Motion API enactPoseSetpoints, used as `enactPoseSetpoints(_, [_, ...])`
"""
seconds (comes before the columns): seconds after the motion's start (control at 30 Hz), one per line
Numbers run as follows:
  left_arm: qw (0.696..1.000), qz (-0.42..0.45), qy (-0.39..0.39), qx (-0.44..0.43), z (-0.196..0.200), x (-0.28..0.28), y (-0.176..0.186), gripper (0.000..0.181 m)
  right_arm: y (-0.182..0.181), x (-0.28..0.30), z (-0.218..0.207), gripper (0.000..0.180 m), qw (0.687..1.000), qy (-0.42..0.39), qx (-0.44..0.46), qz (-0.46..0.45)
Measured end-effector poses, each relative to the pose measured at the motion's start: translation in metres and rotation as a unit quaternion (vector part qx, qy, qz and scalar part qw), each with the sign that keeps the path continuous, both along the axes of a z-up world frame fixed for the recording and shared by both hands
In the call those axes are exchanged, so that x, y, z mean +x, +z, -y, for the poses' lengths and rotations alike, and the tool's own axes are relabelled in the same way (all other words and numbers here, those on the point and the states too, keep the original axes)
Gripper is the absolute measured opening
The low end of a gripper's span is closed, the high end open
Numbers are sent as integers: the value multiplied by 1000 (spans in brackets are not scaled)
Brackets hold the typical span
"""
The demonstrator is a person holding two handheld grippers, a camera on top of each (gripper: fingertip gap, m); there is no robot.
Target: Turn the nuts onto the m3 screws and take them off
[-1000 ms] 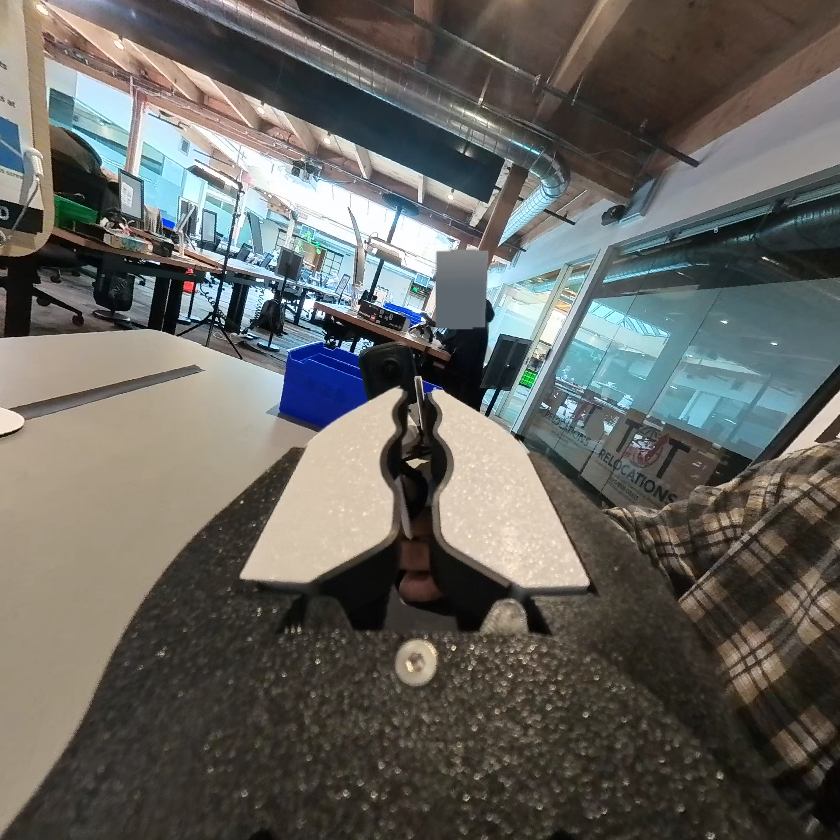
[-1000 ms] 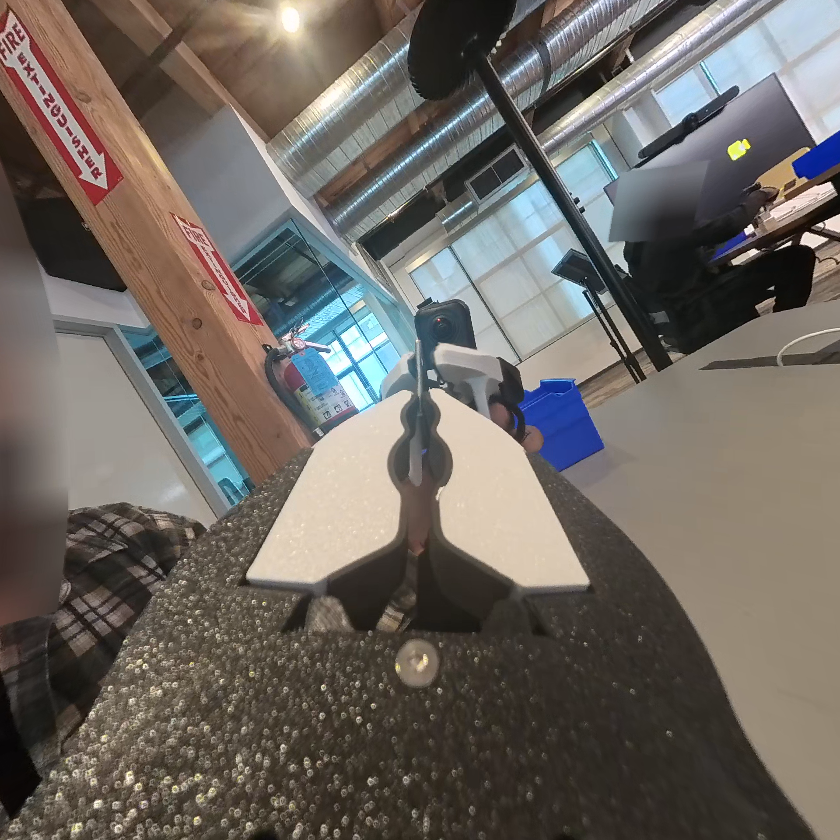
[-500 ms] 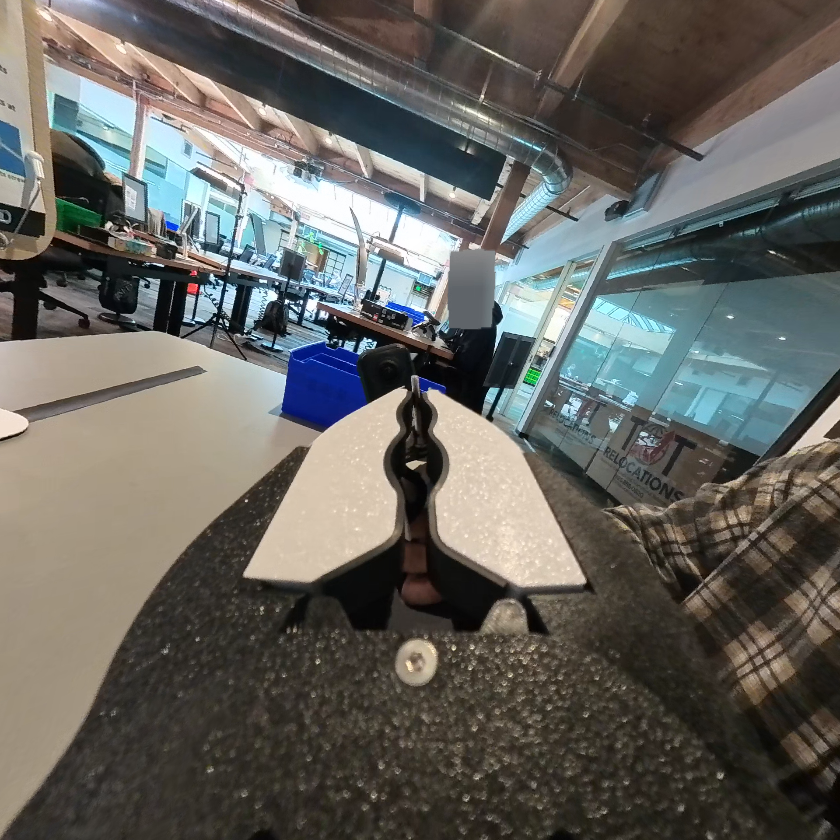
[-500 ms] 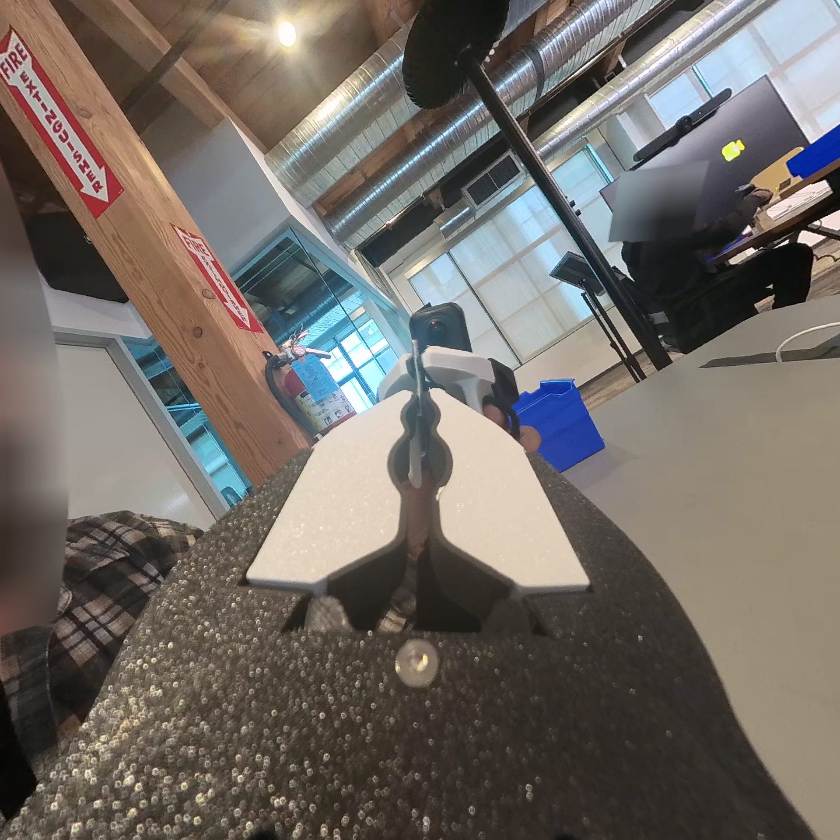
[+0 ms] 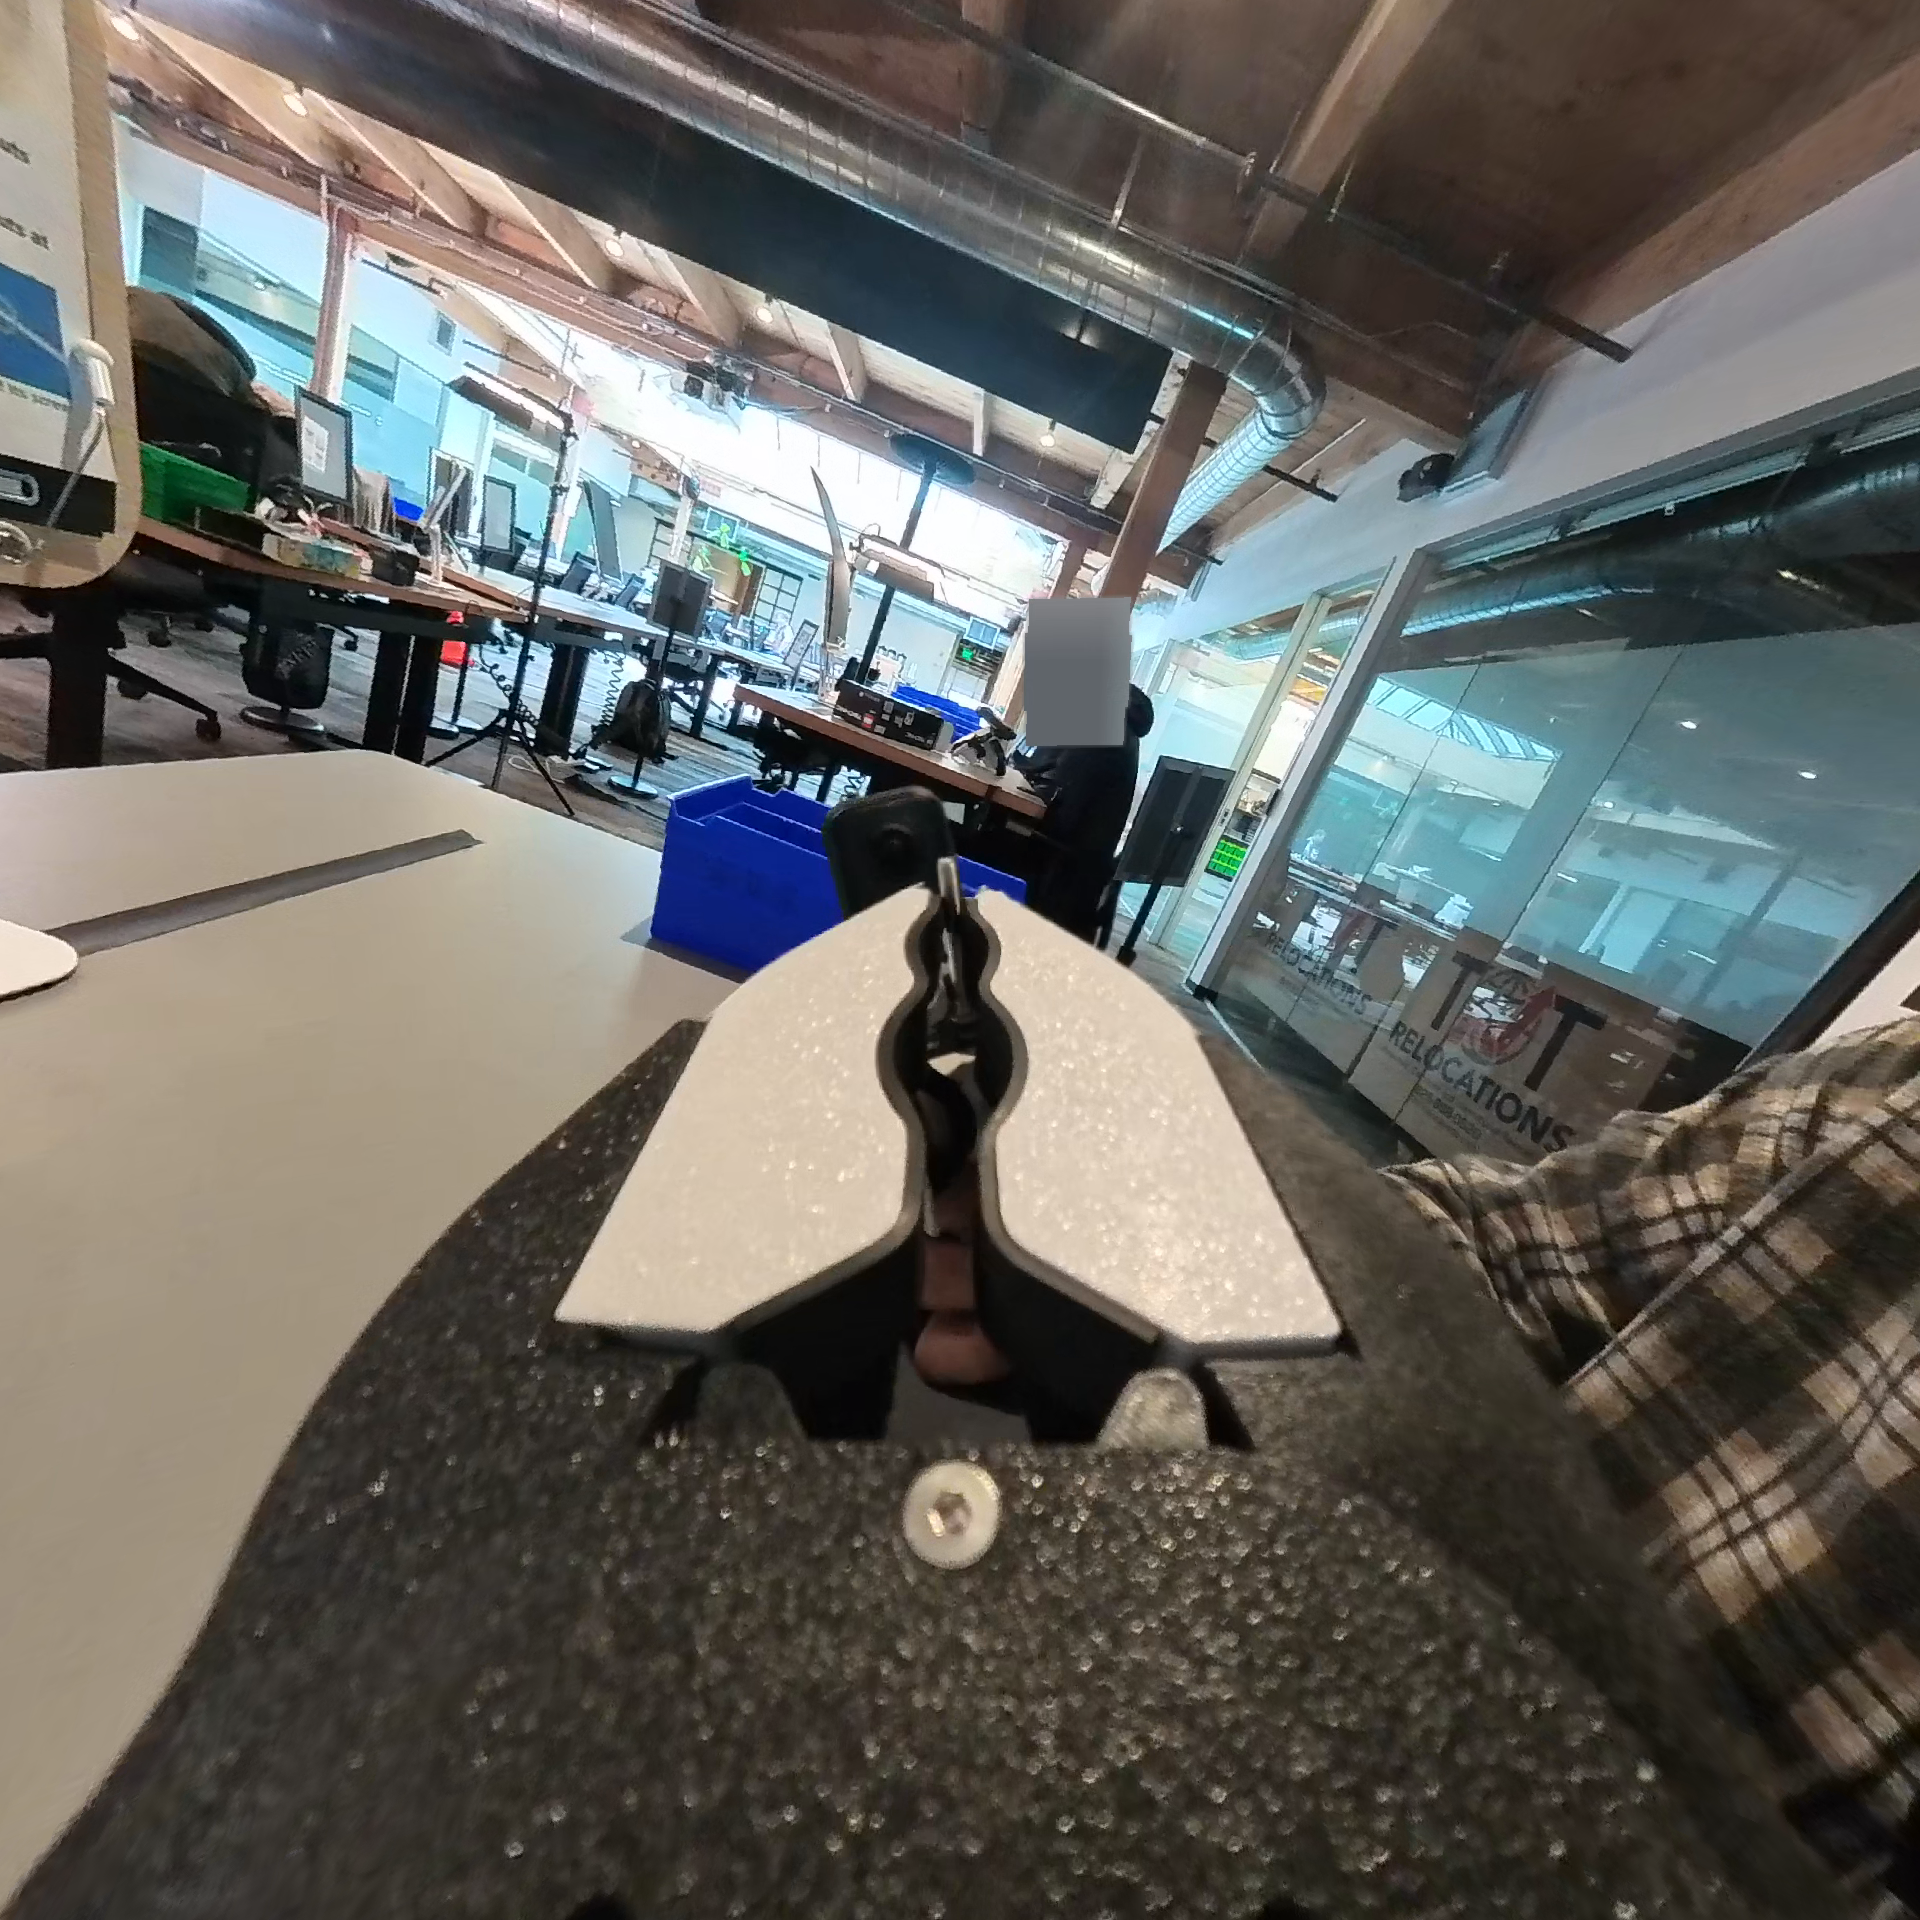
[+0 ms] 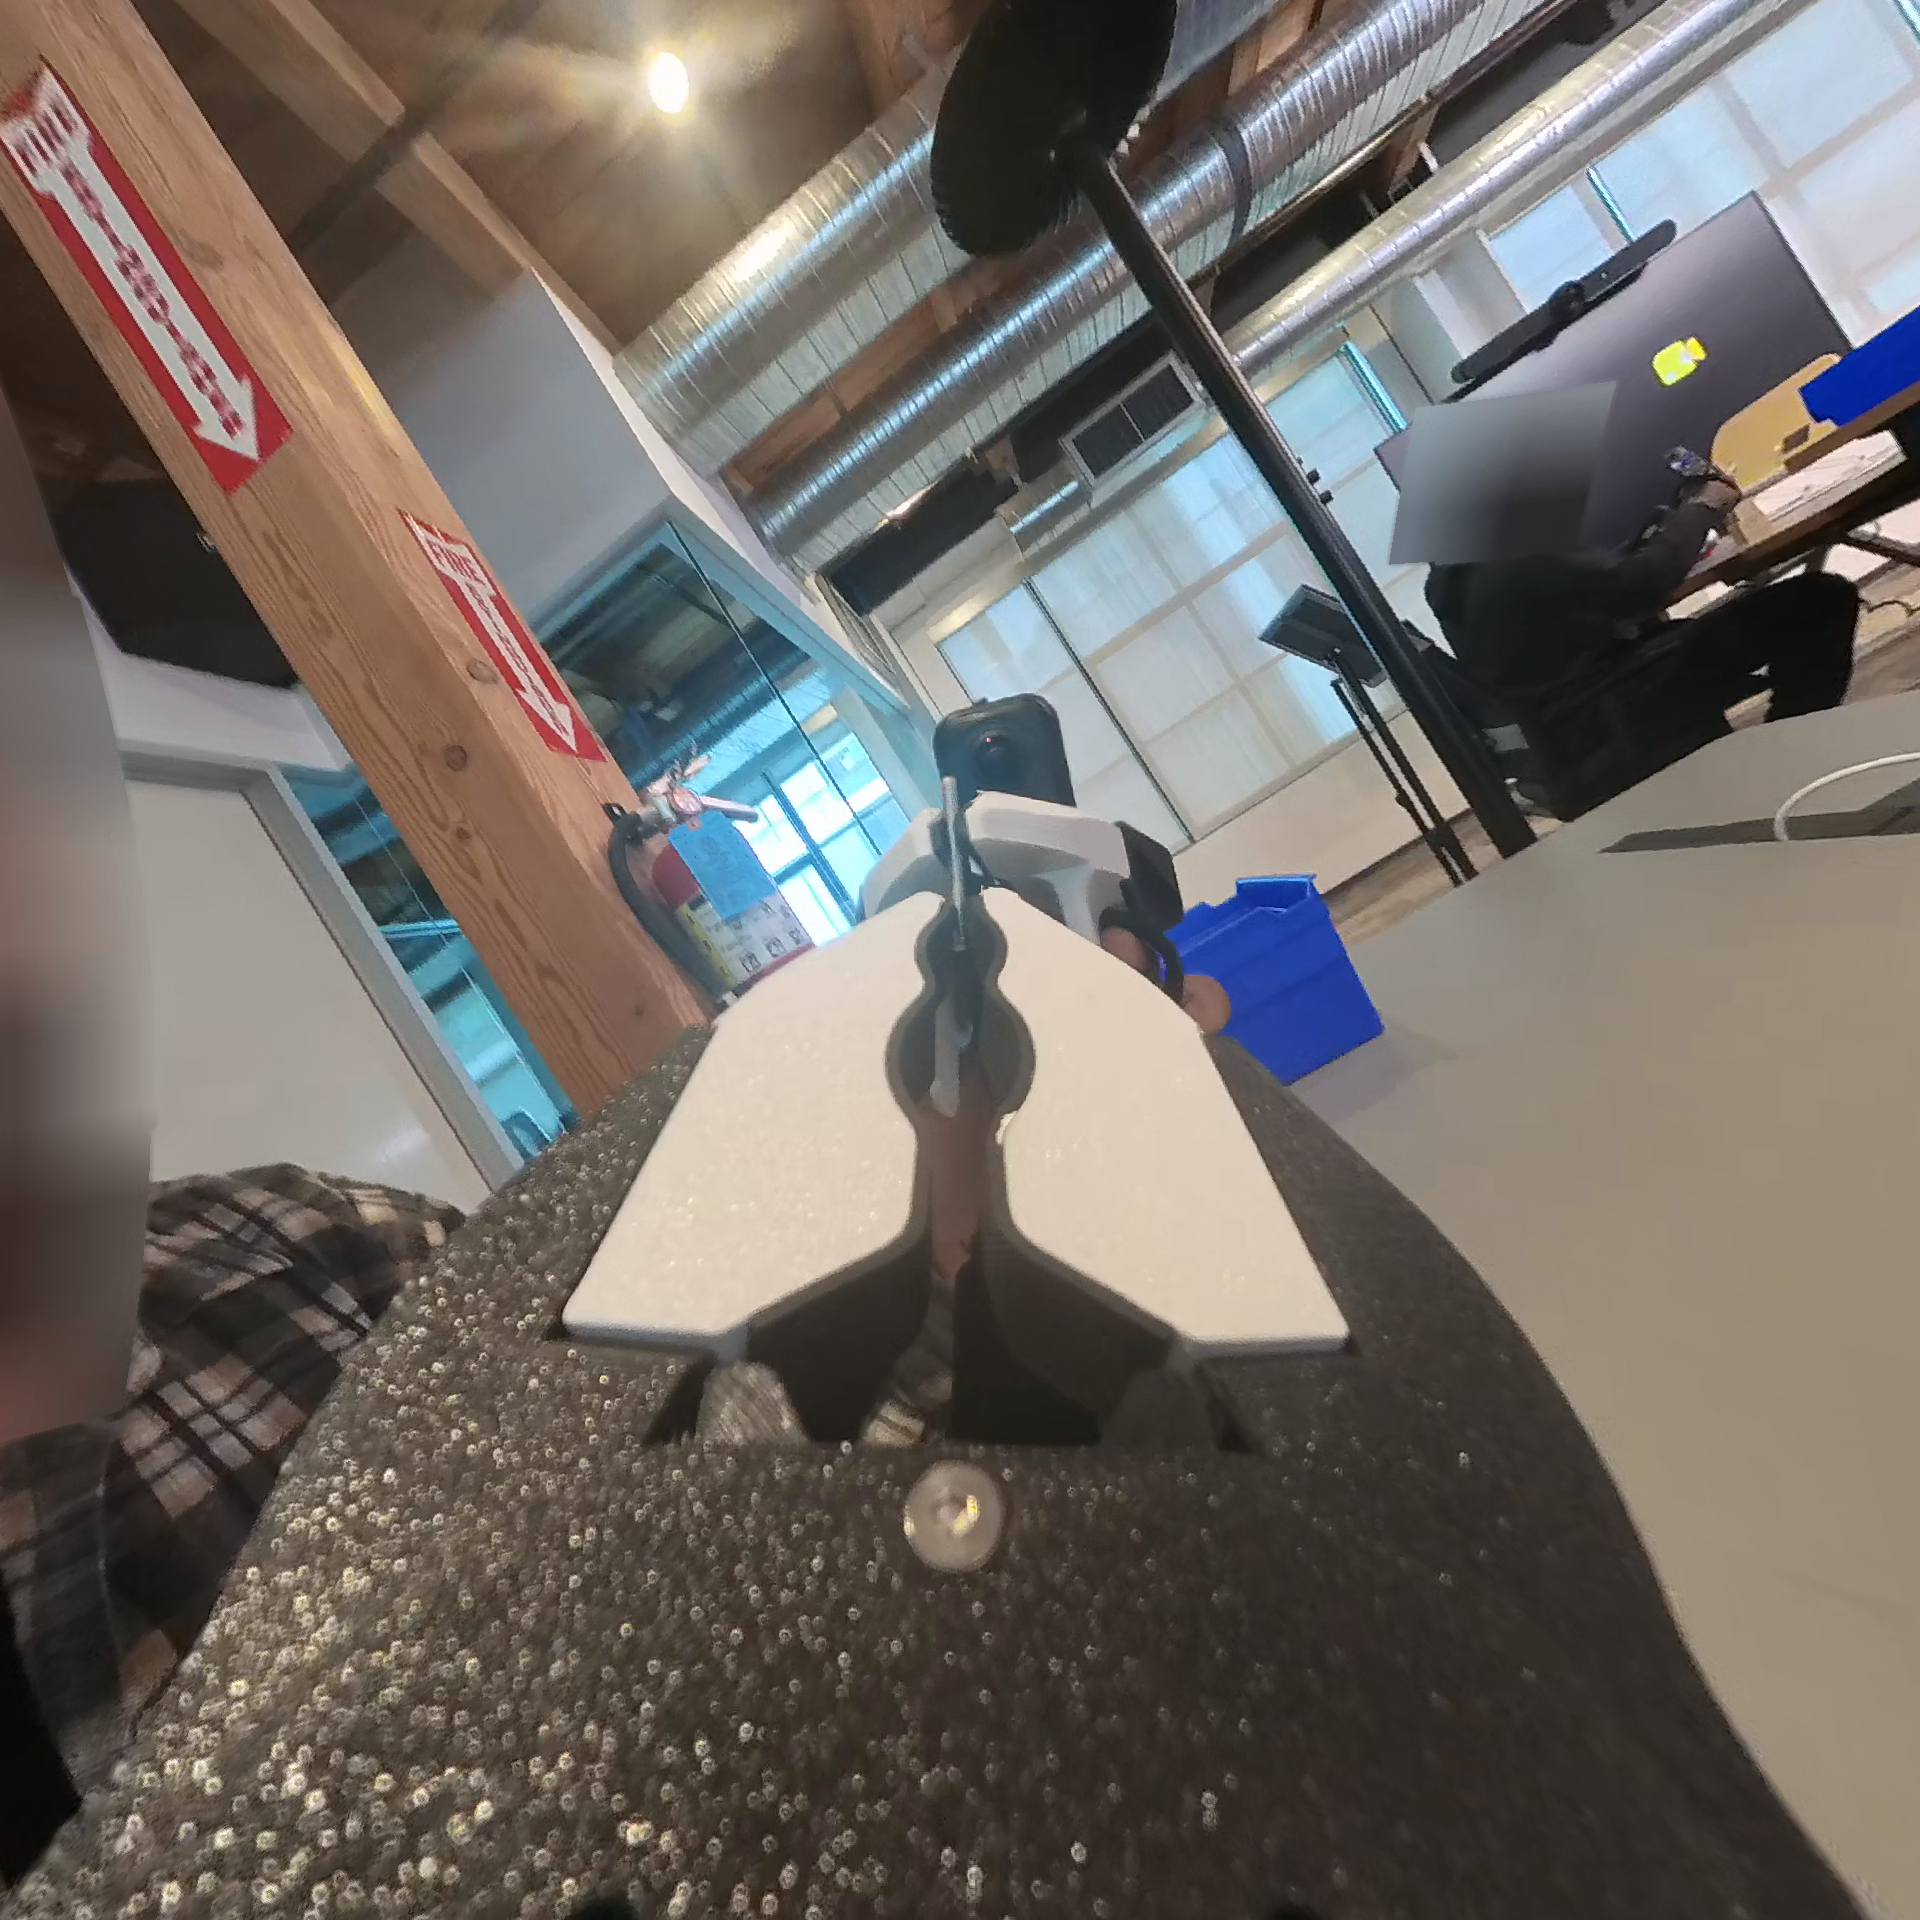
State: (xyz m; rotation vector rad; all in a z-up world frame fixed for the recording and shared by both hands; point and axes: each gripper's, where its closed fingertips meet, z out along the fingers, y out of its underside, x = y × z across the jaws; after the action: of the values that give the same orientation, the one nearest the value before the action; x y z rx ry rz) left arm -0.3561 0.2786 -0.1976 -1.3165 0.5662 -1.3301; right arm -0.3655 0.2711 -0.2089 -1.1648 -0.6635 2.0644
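Observation:
My two grippers face each other above the grey table (image 5: 260,1091), tips meeting. My right gripper (image 6: 958,920) is shut on a thin silver M3 screw (image 6: 954,862) that stands up out of its tips. My left gripper (image 5: 948,920) is shut at the same spot; a thin dark tip of the screw (image 5: 945,878) pokes above its fingers. A small dark piece between its tips looks like the nut (image 5: 948,966), mostly hidden. The left gripper's white body (image 6: 1039,842) shows just beyond the screw in the right wrist view. The right gripper's black camera (image 5: 888,842) shows beyond the tips in the left wrist view.
A blue bin (image 5: 743,883) (image 6: 1283,977) stands on the table behind the grippers. A plaid sleeve (image 5: 1714,1351) (image 6: 208,1351) sits close beside each gripper. A dark slot (image 5: 260,888) runs across the table and a white cable (image 6: 1829,790) lies at its far side. A person sits at a far desk (image 6: 1621,665). My two grippers' fingertips are within a few centimetres of each other.
The left gripper's jaws stood slightly apart around the screw a second ago and have closed. The right gripper stayed shut on the screw; both views shifted only a little.

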Motion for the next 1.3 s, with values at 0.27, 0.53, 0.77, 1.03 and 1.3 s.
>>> enactPoseSetpoints(0.27, [1000, -1, 1, -1, 0, 1, 0, 8, 3, 2, -1, 2, 1000, 0, -5, -9])
enactPoseSetpoints(0.53, [1000, 3, -5, -2, 0, 2, 0, 4, 5, 1, 1, 2, 1000, 2, -3, -13])
enactPoseSetpoints(0.77, [1000, 1, -15, 4, 4, 2, 0, 2, 4, -1, 2, 2, 1000, 4, 4, -13])
enactPoseSetpoints(1.03, [1000, -14, -2, 12, 4, -3, -1, 2, -3, 8, -1, 8, 999, -23, 43, 24])
enactPoseSetpoints(1.3, [997, -66, -5, 34, 9, 6, -8, 1, 25, 29, -7, 11, 949, -108, 272, 120])
